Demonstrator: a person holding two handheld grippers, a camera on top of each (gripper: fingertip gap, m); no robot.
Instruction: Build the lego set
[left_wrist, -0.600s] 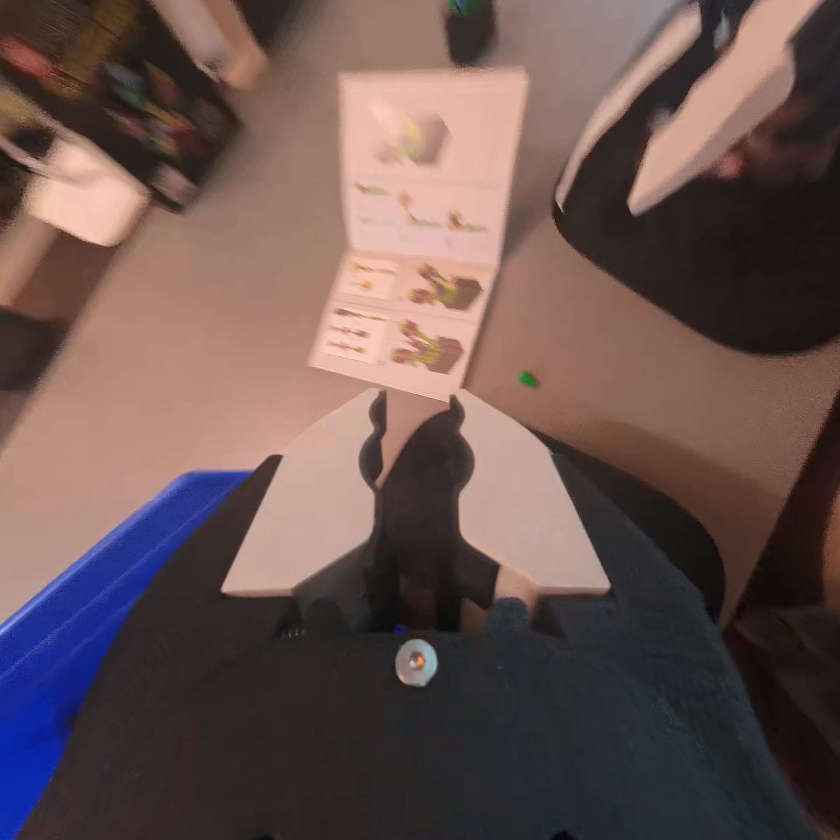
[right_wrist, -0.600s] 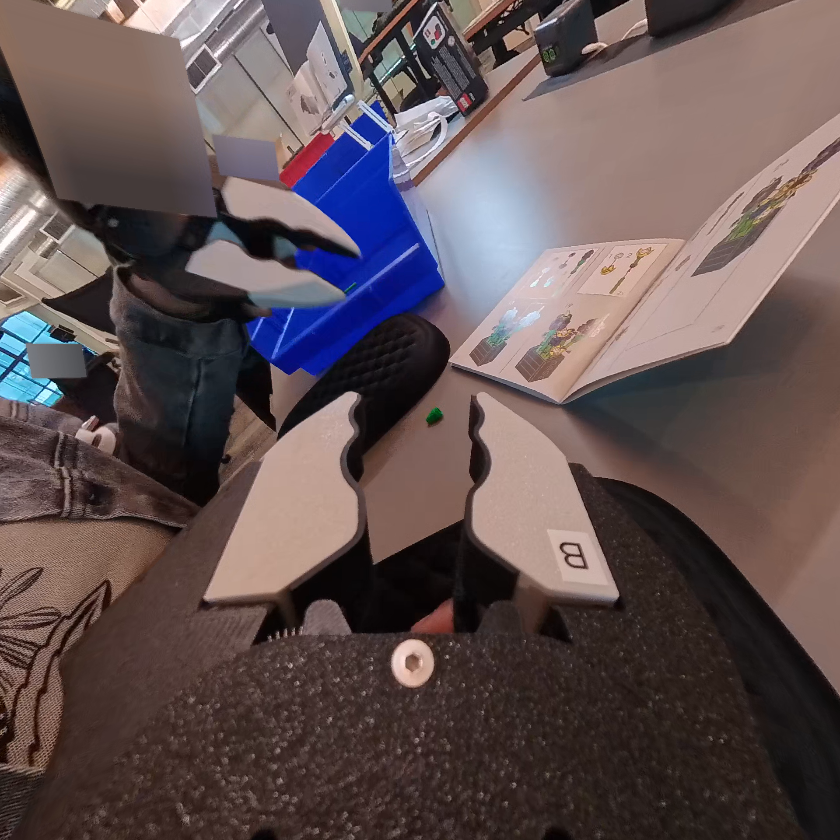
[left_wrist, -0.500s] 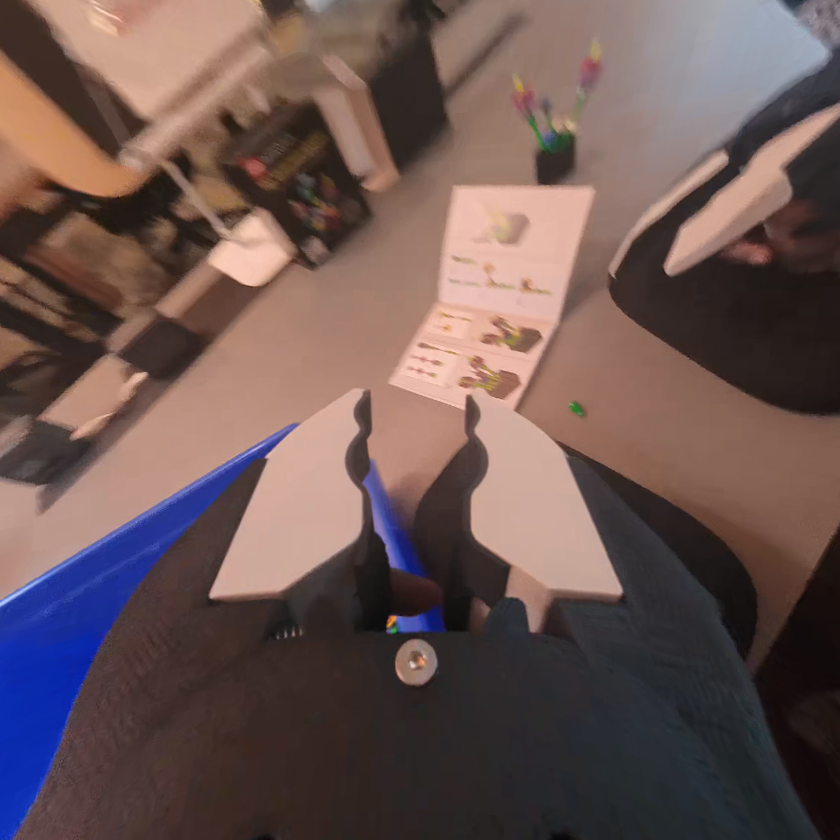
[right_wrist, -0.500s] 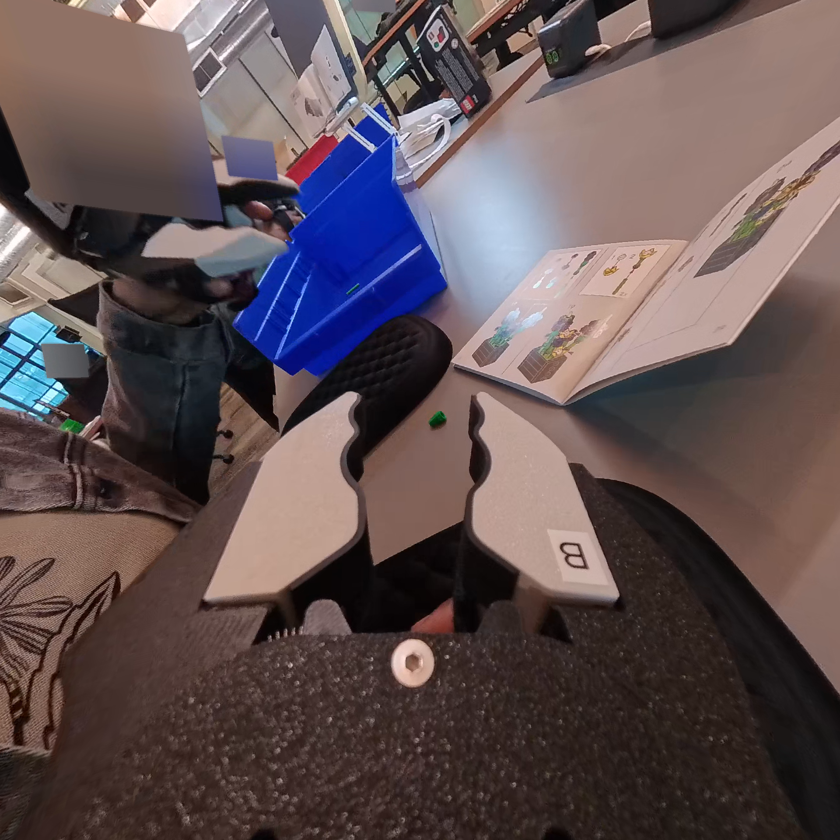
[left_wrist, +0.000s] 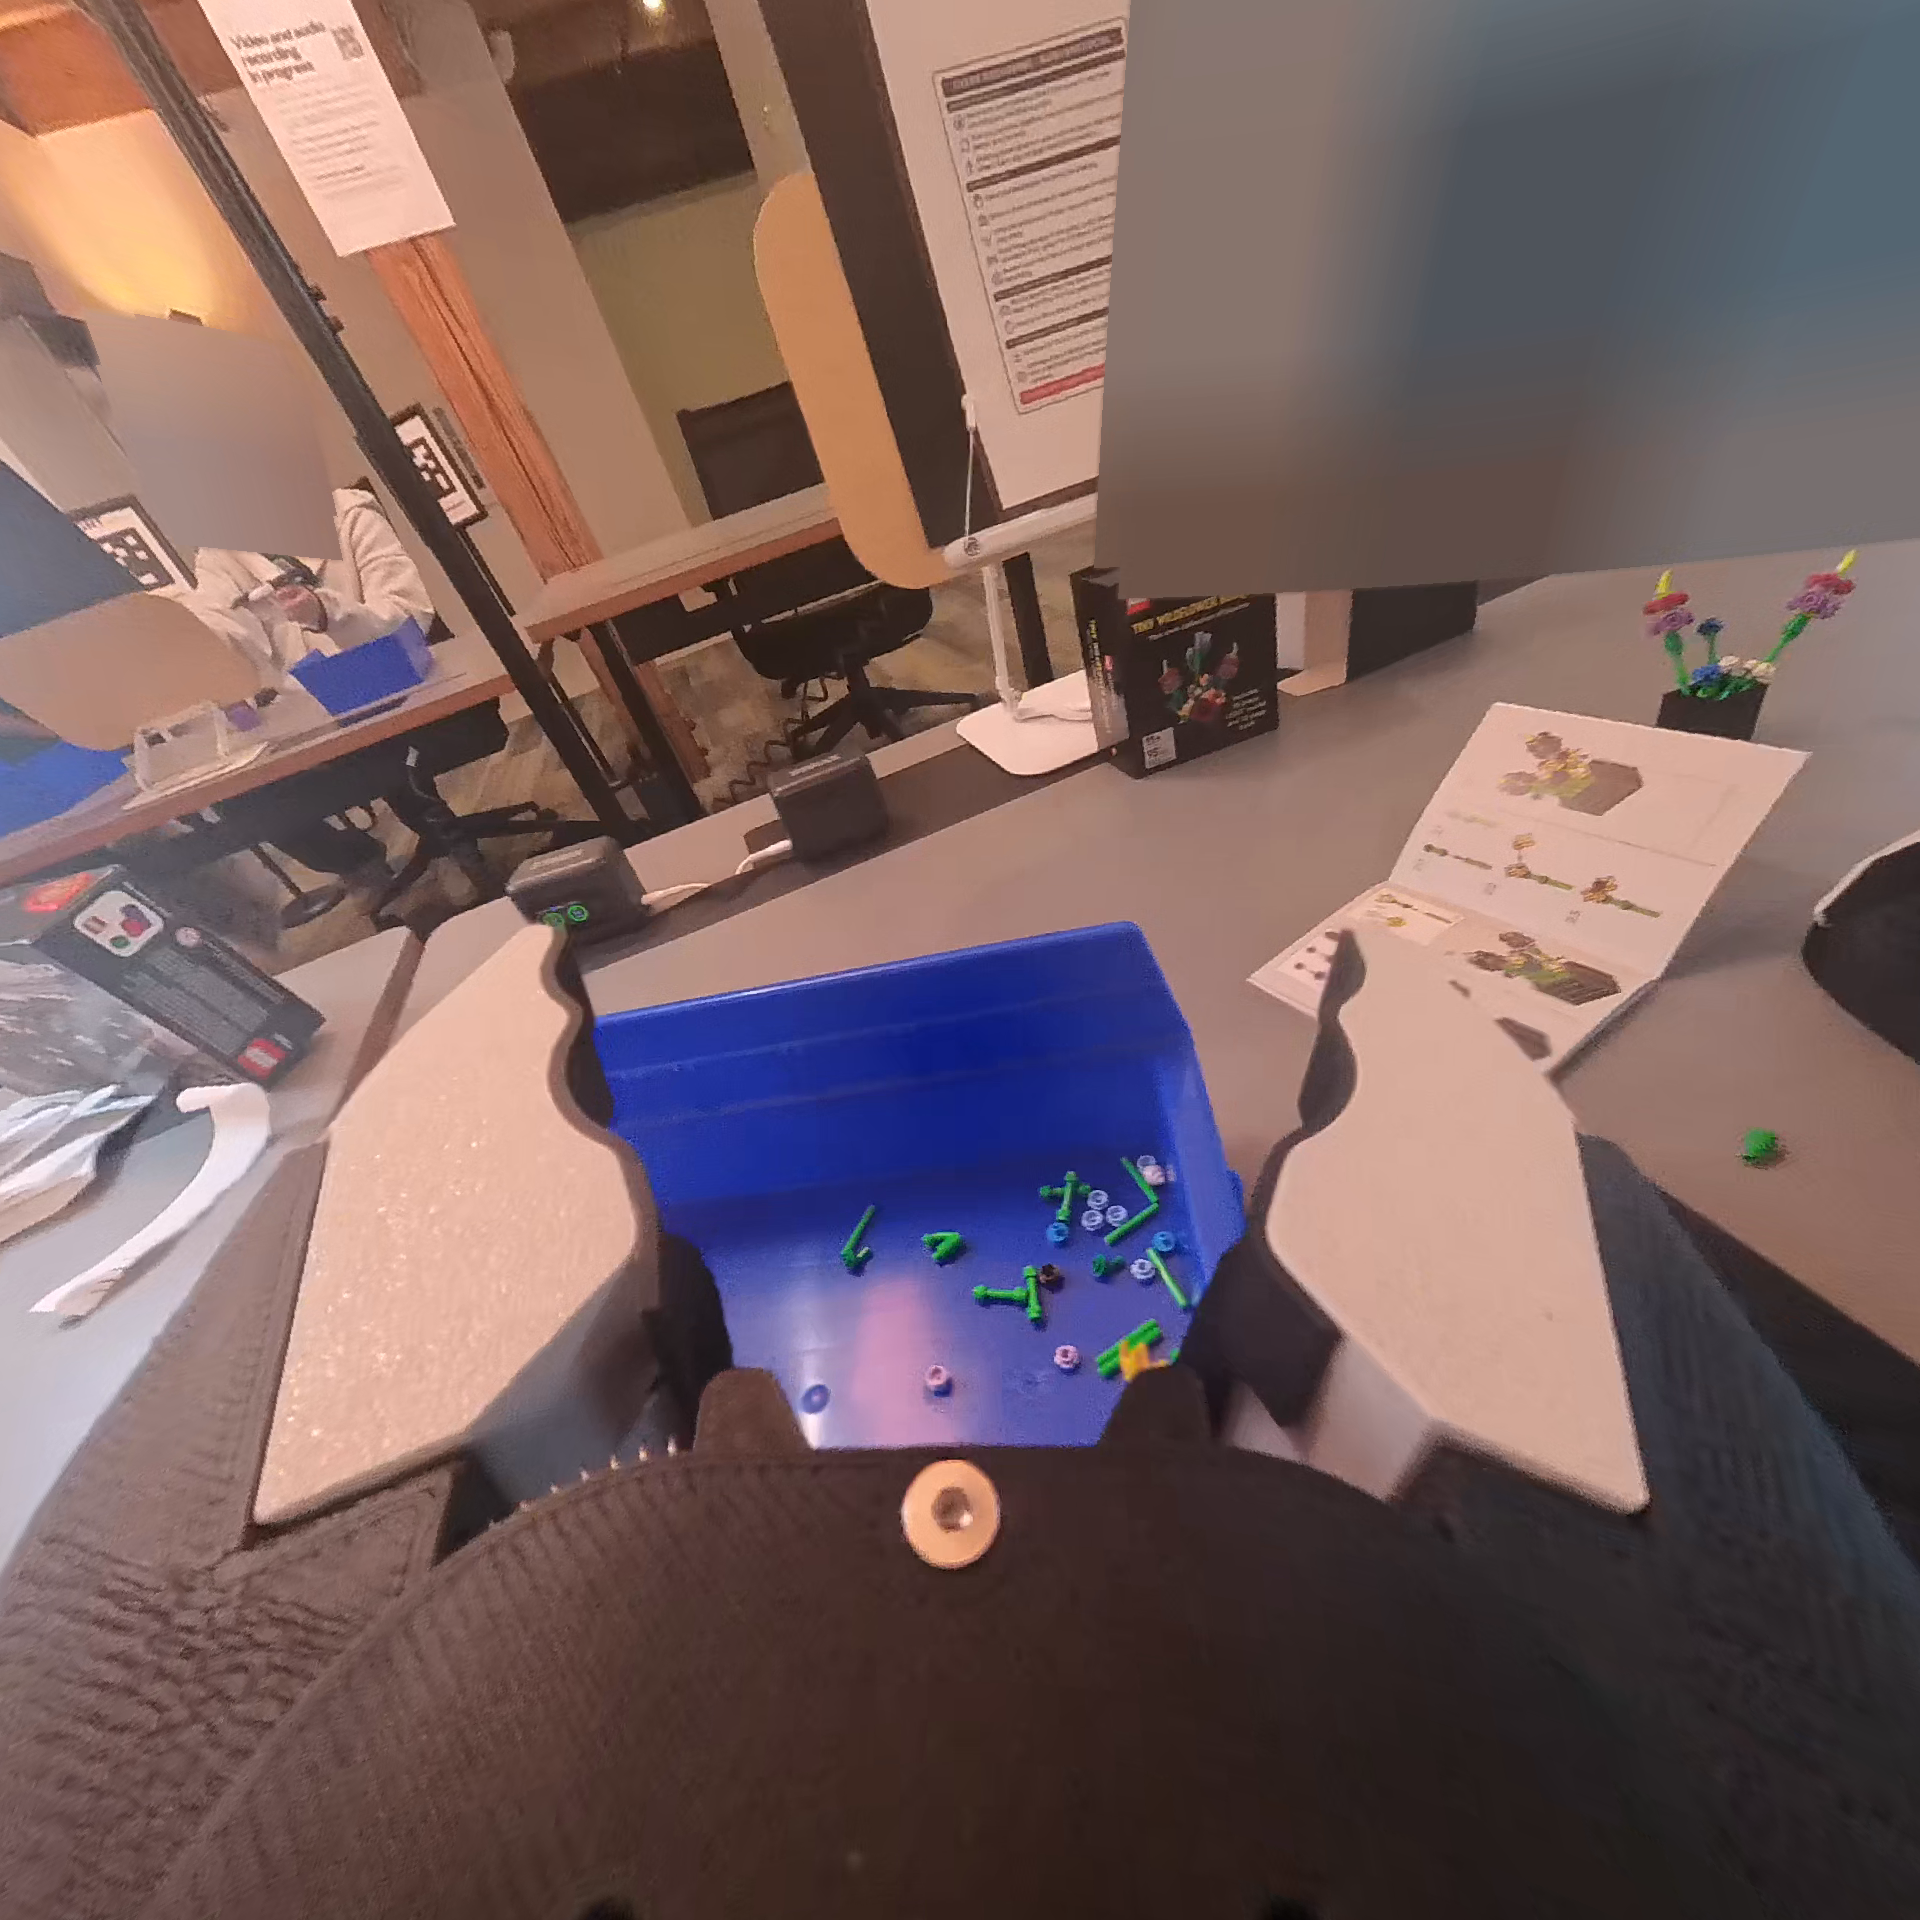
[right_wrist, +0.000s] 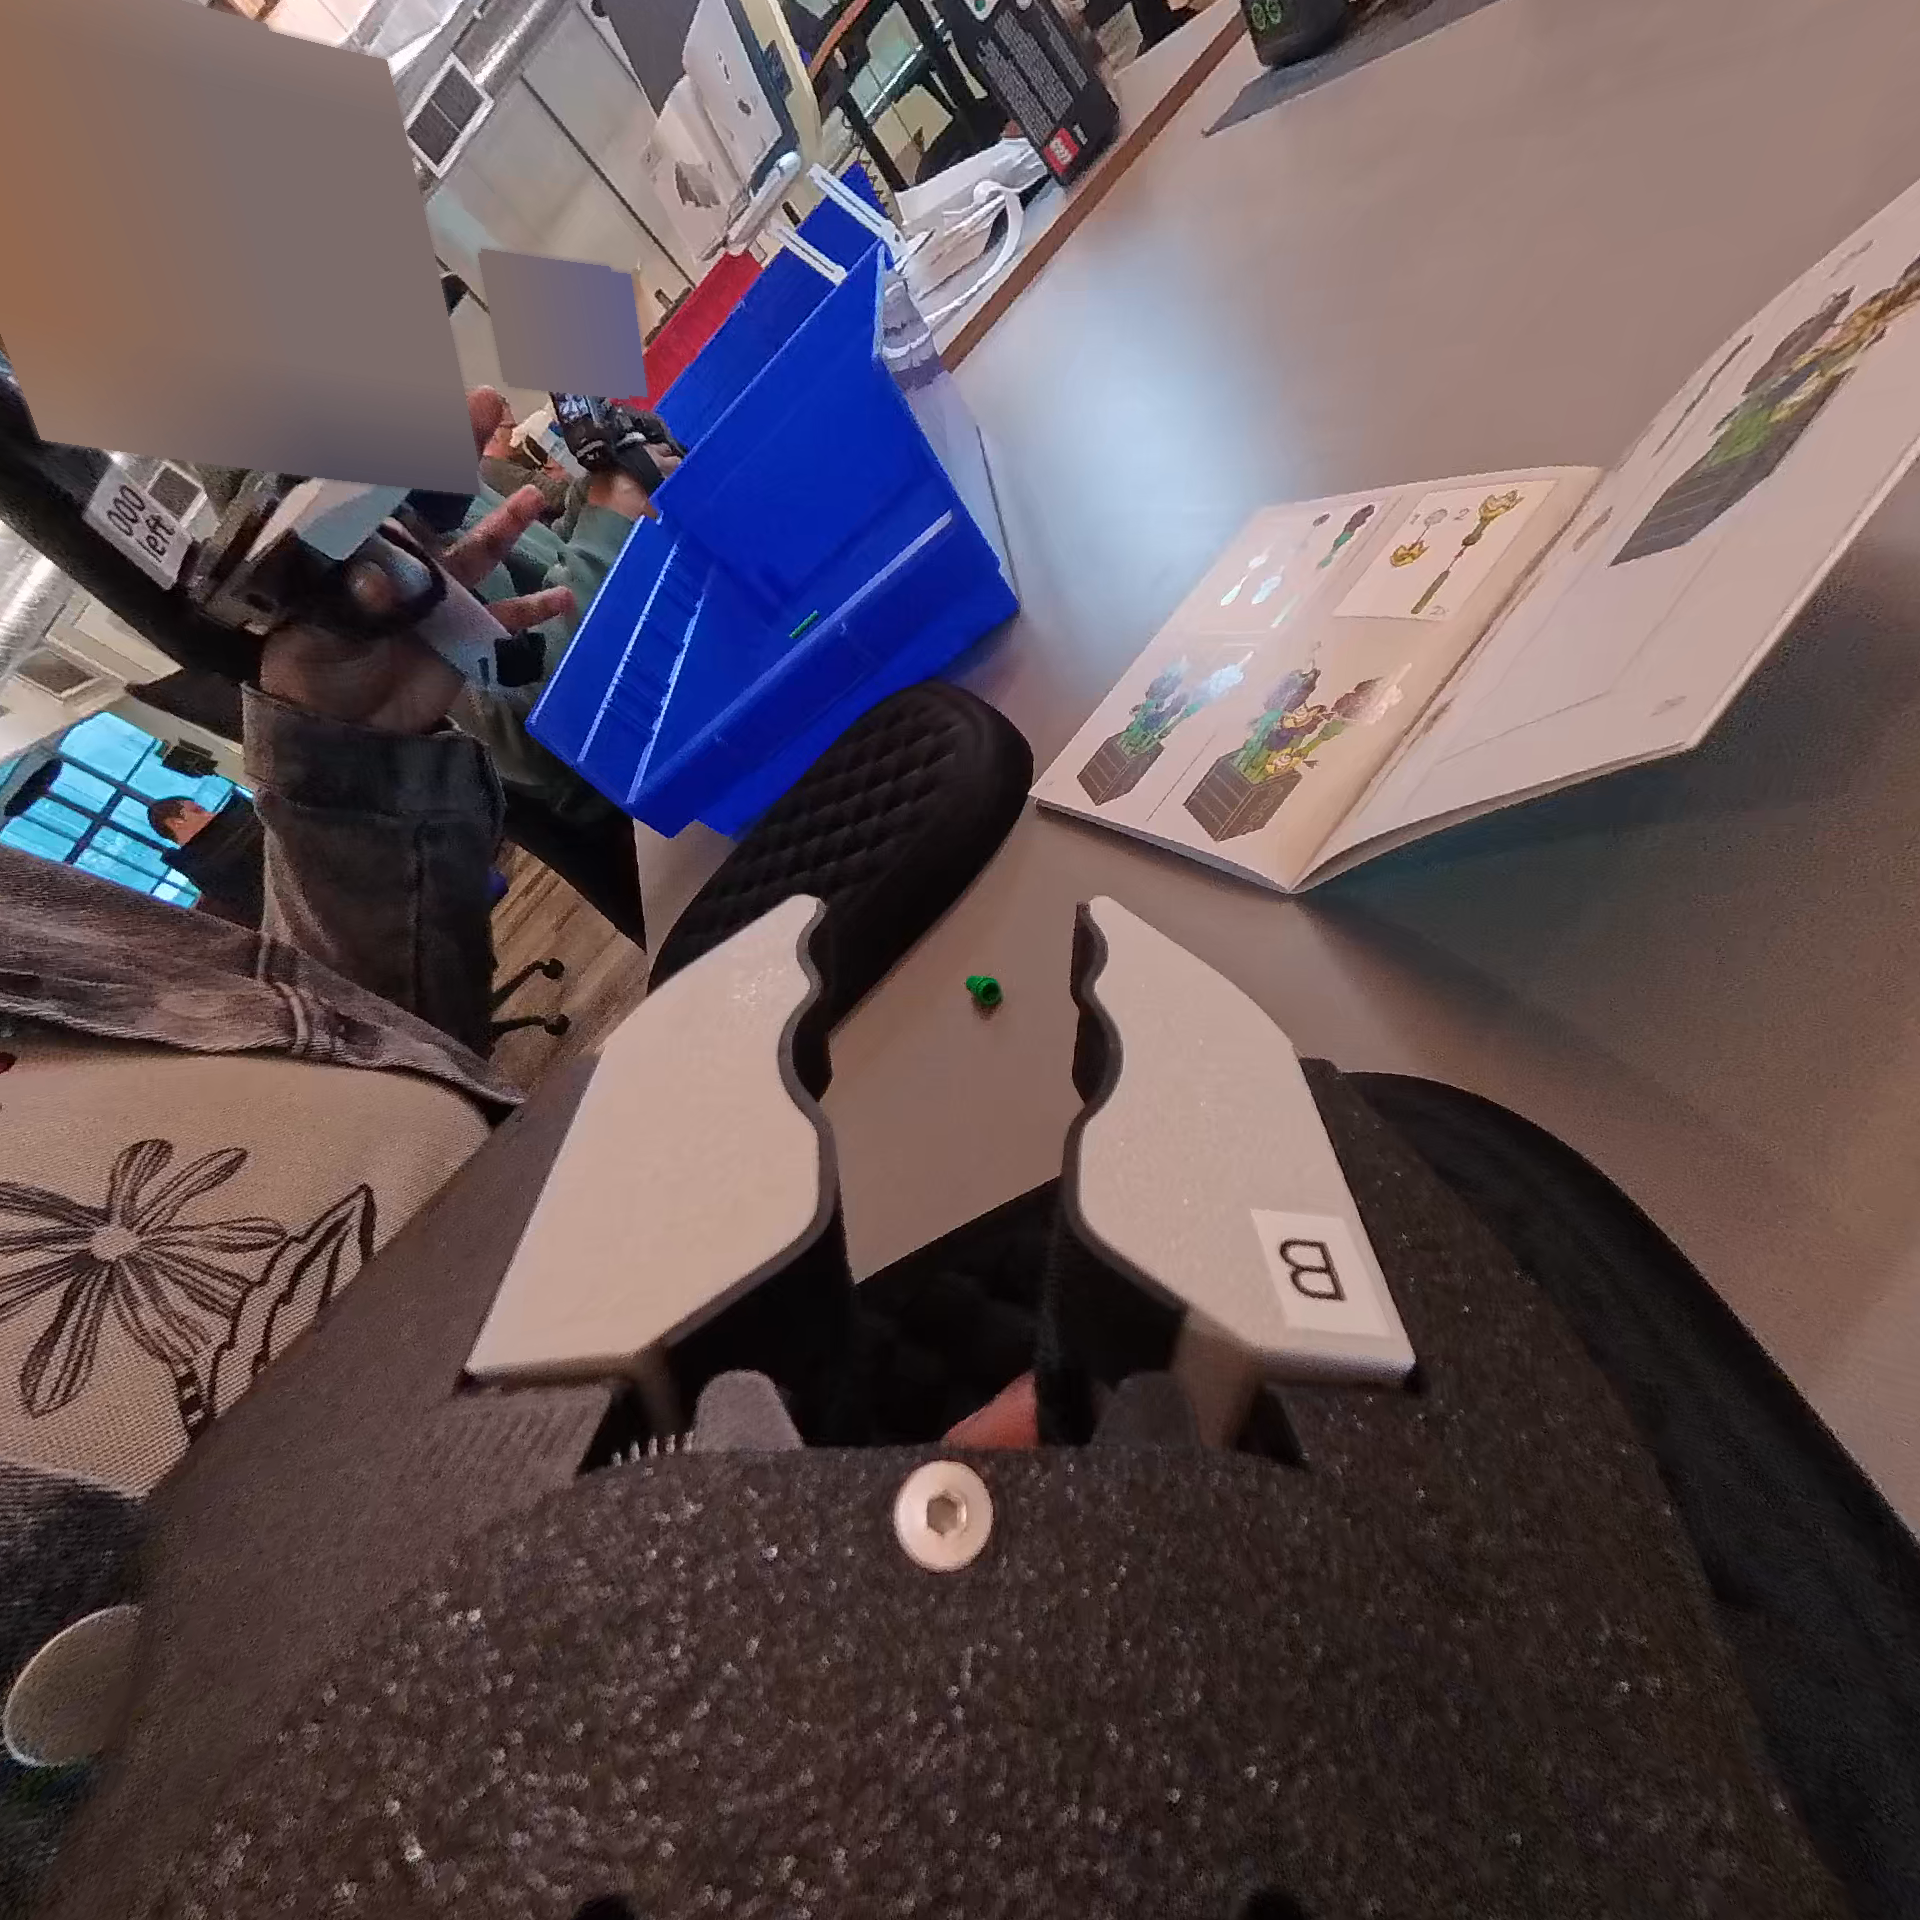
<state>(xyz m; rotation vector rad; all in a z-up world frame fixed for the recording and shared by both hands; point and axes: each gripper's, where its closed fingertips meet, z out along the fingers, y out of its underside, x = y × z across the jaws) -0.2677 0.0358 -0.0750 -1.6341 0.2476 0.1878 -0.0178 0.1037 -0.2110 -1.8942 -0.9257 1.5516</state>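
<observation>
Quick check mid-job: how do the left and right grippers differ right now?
The left gripper is spread wide over the blue bin of small pieces; the right gripper is open more narrowly. The left points into the bin, the right at a lone green piece on the grey table. Both are empty.

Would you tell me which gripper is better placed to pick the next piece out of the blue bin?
Left. The left gripper is wide open right over the blue bin, looking in at the loose green pieces. The right gripper faces only the single green piece on the table.
</observation>
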